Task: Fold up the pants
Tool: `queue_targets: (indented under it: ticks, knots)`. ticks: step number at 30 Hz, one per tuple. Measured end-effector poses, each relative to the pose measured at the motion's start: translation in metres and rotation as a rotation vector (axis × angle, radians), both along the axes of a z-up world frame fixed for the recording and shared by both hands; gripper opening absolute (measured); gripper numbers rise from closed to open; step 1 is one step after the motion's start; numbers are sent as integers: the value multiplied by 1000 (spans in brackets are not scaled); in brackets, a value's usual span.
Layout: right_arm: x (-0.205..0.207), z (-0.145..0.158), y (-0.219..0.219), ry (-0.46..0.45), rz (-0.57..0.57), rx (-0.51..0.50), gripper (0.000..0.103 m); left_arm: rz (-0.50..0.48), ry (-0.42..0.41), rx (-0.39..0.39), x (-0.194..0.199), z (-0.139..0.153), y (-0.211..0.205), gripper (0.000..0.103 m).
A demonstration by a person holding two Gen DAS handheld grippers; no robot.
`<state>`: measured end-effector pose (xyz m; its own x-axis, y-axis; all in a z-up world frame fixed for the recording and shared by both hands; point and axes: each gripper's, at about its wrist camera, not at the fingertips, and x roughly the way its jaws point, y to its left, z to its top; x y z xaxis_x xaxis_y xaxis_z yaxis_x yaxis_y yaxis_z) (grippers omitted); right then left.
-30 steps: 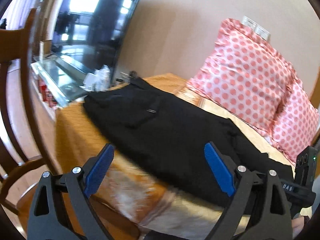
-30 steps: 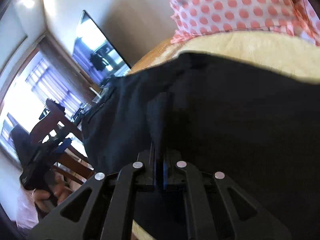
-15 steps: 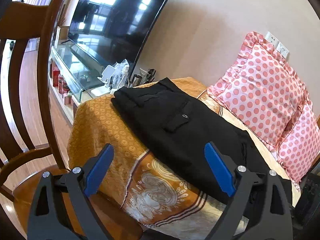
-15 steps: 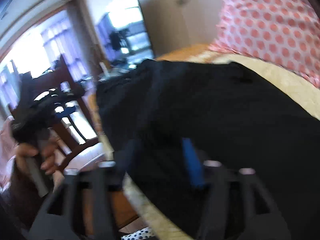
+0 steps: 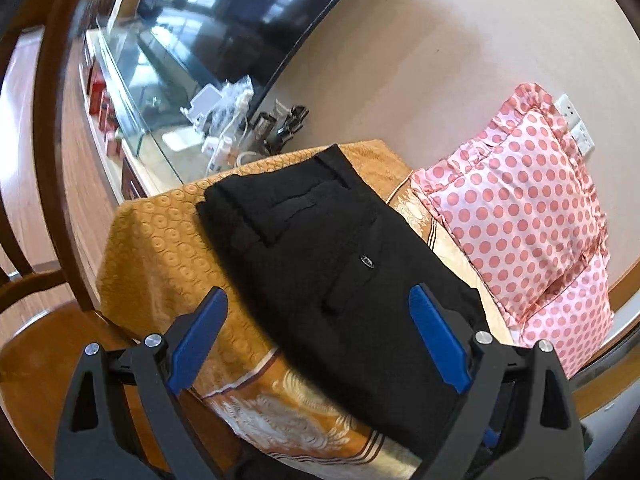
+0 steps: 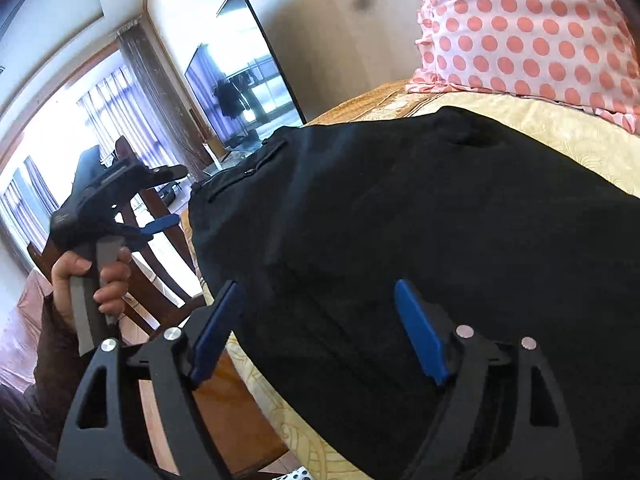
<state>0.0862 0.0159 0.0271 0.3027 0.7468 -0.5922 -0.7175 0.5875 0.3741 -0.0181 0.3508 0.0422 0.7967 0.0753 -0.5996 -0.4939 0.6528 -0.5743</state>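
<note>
The black pants [image 5: 332, 264] lie folded lengthwise on an orange and cream patterned cover [image 5: 160, 248], waistband and back pocket at the far end. They also fill the right wrist view [image 6: 400, 220]. My left gripper [image 5: 316, 340] is open and empty, held back from the near edge of the pants. My right gripper [image 6: 320, 328] is open and empty, just above the near part of the pants. The left gripper also shows in the right wrist view [image 6: 160, 200], held in a hand, off the left edge of the surface.
Pink polka-dot pillows [image 5: 532, 208] lean on the wall at the right. A dark TV [image 5: 240, 12] and a glass stand with clutter [image 5: 216, 120] are beyond the far end. A wooden chair [image 5: 44, 184] stands at the left.
My right gripper was shut on a fold of the pants and has let go and opened. My left gripper has pulled back and turned, staying open.
</note>
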Motion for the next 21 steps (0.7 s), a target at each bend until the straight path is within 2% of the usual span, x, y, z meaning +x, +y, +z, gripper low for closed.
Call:
queue_targets:
  ticks: [4, 8, 13, 15, 16, 19, 21]
  knots:
    - [-5, 6, 14, -7, 8, 0, 81, 23, 38, -43, 9, -9, 13, 93]
    - [-3, 4, 15, -6, 15, 8, 81, 34, 31, -78, 15, -11, 25, 93]
    - [-4, 3, 15, -15, 17, 14, 83, 14, -7, -115, 21, -13, 32, 97]
    - [-1, 2, 16, -19, 21, 17, 83, -20, -60, -194, 16, -17, 30, 97]
    - [-1, 2, 16, -20, 22, 19, 83, -35, -84, -243, 14, -20, 29, 95]
    - [-3, 2, 17, -32, 25, 14, 83, -15, -85, -239, 9, -21, 25, 87]
    - [-3, 2, 17, -36, 27, 13, 83, -16, -90, -267, 9, -23, 24, 81]
